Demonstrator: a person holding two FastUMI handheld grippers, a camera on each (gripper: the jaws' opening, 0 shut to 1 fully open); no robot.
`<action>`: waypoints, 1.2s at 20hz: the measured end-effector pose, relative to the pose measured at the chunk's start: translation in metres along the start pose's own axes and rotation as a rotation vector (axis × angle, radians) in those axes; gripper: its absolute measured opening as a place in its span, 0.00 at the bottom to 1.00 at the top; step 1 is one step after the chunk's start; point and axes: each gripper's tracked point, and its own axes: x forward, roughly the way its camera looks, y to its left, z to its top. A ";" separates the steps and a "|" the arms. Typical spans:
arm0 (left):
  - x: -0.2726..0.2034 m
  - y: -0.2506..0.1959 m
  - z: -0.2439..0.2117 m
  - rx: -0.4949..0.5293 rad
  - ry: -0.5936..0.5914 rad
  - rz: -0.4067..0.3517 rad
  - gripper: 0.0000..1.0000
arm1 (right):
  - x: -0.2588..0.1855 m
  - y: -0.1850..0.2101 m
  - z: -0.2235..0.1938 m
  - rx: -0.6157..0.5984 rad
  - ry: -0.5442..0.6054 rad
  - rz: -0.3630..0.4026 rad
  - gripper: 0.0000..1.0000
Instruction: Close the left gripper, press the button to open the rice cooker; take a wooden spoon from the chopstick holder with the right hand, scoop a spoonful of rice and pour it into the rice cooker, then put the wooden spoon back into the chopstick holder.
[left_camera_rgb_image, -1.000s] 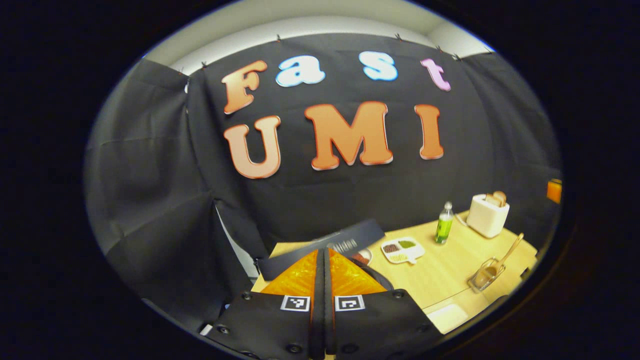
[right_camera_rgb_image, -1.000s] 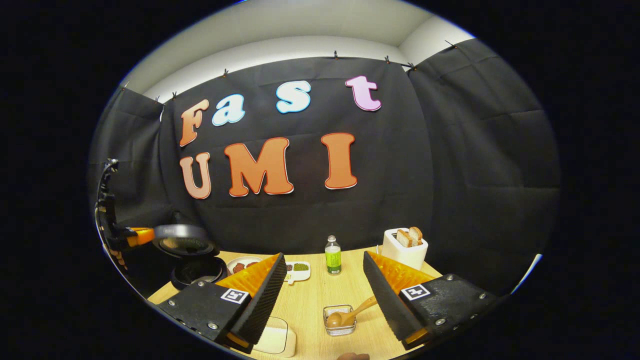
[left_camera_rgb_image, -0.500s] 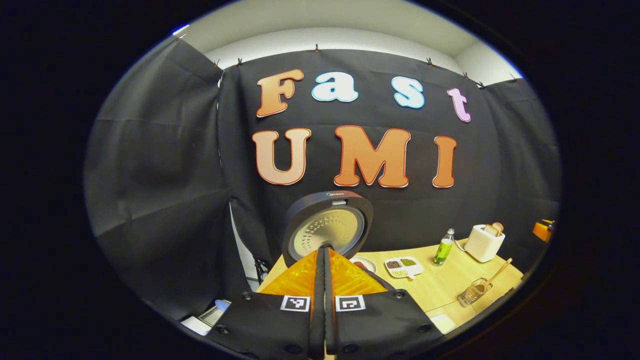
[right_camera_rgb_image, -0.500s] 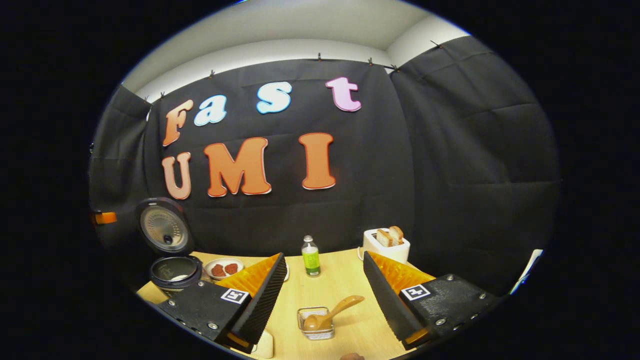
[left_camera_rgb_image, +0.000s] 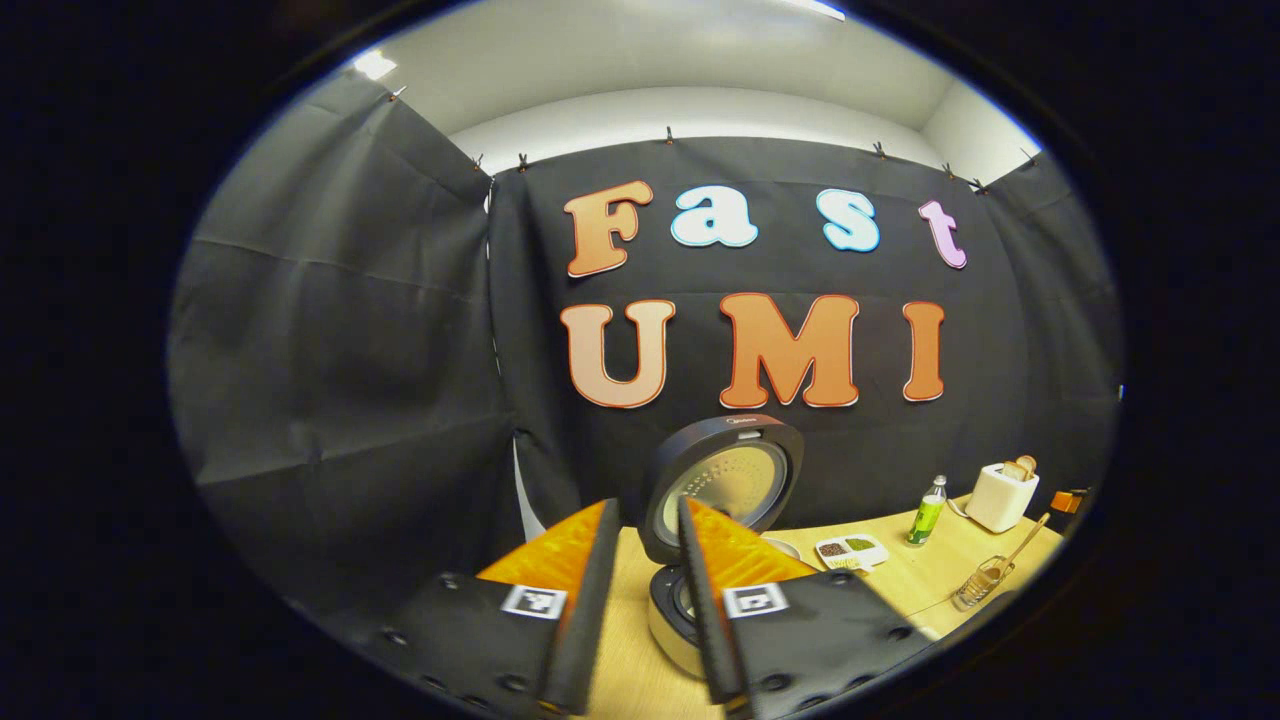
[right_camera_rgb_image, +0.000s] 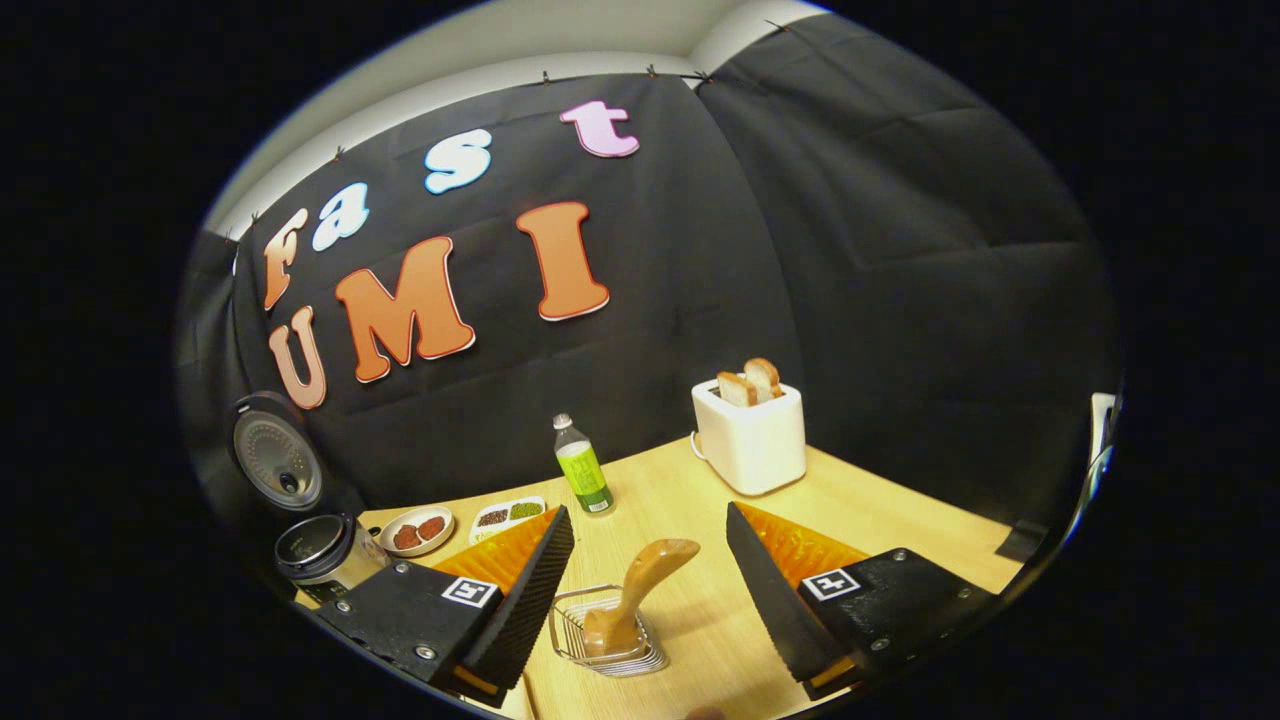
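The rice cooker (left_camera_rgb_image: 672, 612) stands open with its round lid (left_camera_rgb_image: 725, 478) upright, just behind my left gripper (left_camera_rgb_image: 645, 506), whose fingers stand a narrow gap apart with nothing between them. In the right gripper view the cooker's pot (right_camera_rgb_image: 312, 547) and raised lid (right_camera_rgb_image: 276, 456) sit at the far left. The wooden spoon (right_camera_rgb_image: 640, 585) leans in the wire chopstick holder (right_camera_rgb_image: 603, 632), handle up and to the right. My right gripper (right_camera_rgb_image: 648, 514) is open just above it, and the spoon's handle shows between the two fingers without touching either. In the left gripper view the spoon (left_camera_rgb_image: 1018, 540) and holder (left_camera_rgb_image: 978, 588) lie far right.
On the wooden table (right_camera_rgb_image: 900, 530) stand a white toaster (right_camera_rgb_image: 752, 440) with bread, a green bottle (right_camera_rgb_image: 582, 478), a divided dish of grains (right_camera_rgb_image: 508, 516) and a small plate (right_camera_rgb_image: 417, 529) with red pieces. Black cloth walls close in behind and on both sides.
My left gripper has parted its fingers and drawn back up from the cooker, whose lid has swung upright. My right gripper has come closer to the spoon and turned right.
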 end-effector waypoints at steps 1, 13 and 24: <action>-0.002 0.004 0.000 0.001 -0.001 0.003 0.60 | 0.007 -0.002 -0.010 0.004 0.018 -0.010 0.95; 0.008 0.015 -0.020 -0.033 0.021 -0.004 0.98 | 0.028 0.002 -0.037 0.246 0.119 0.045 0.46; -0.002 0.017 -0.019 -0.034 0.007 -0.030 0.95 | 0.020 0.044 -0.031 0.200 0.125 0.125 0.15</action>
